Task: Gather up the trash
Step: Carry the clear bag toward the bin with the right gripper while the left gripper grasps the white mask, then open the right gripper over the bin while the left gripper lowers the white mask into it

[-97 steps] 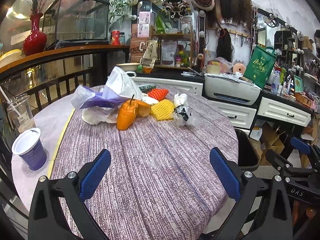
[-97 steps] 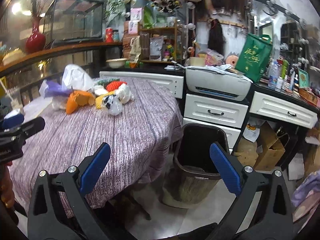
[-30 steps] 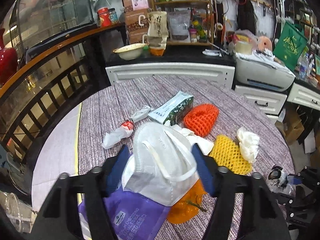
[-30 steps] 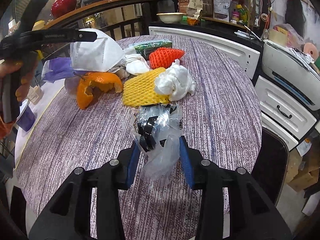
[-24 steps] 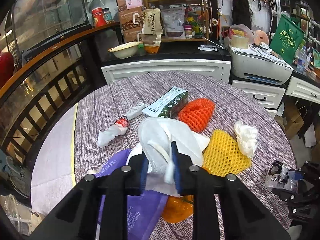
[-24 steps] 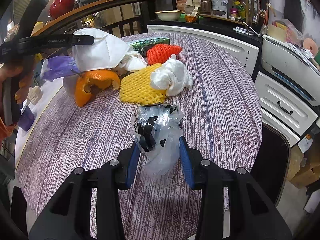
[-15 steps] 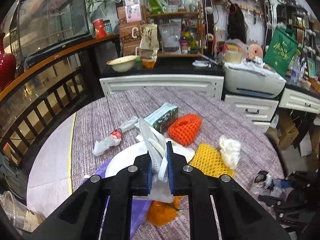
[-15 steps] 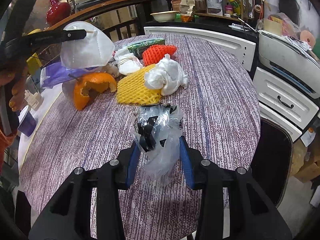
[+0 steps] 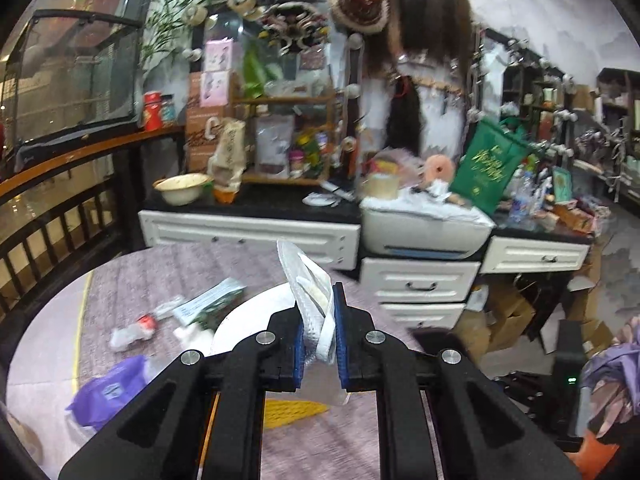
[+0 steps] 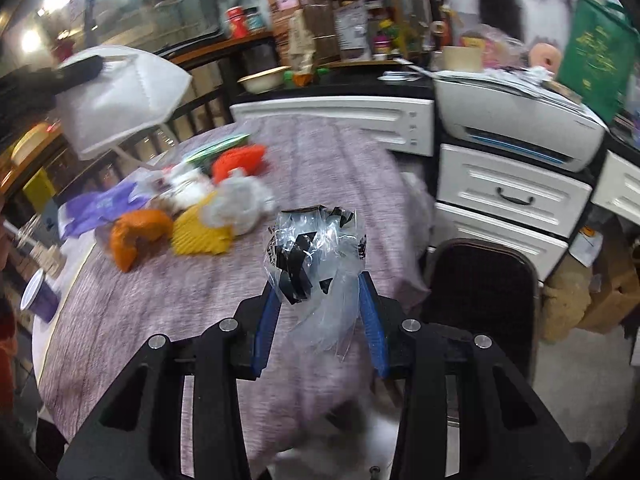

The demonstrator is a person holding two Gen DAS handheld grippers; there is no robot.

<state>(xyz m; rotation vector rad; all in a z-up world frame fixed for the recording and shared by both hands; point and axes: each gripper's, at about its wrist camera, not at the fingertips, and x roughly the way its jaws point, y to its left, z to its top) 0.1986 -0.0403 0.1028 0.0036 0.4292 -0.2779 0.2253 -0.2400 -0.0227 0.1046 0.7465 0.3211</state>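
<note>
My left gripper (image 9: 317,328) is shut on a white face mask (image 9: 310,292), which hangs in the air above the round table (image 9: 132,280); the same face mask (image 10: 120,96) shows at upper left in the right wrist view. My right gripper (image 10: 320,304) is shut on a crumpled clear plastic wrapper with black print (image 10: 314,248), held over the table's right edge. Left on the purple cloth lie an orange peel (image 10: 136,236), yellow foam net (image 10: 200,236), orange foam net (image 10: 240,162), white tissue (image 10: 240,204), a purple bag (image 9: 106,392) and a green packet (image 9: 210,304).
A dark trash bin (image 10: 480,280) stands on the floor right of the table, in front of white drawers (image 10: 508,196) with a printer (image 10: 516,120) on top. A purple paper cup (image 10: 40,296) sits at the table's left edge. A wooden railing (image 9: 60,216) runs behind.
My left gripper closed on the face mask and lifted it off the pile, swinging right. My right gripper carried the wrapper right, toward the bin.
</note>
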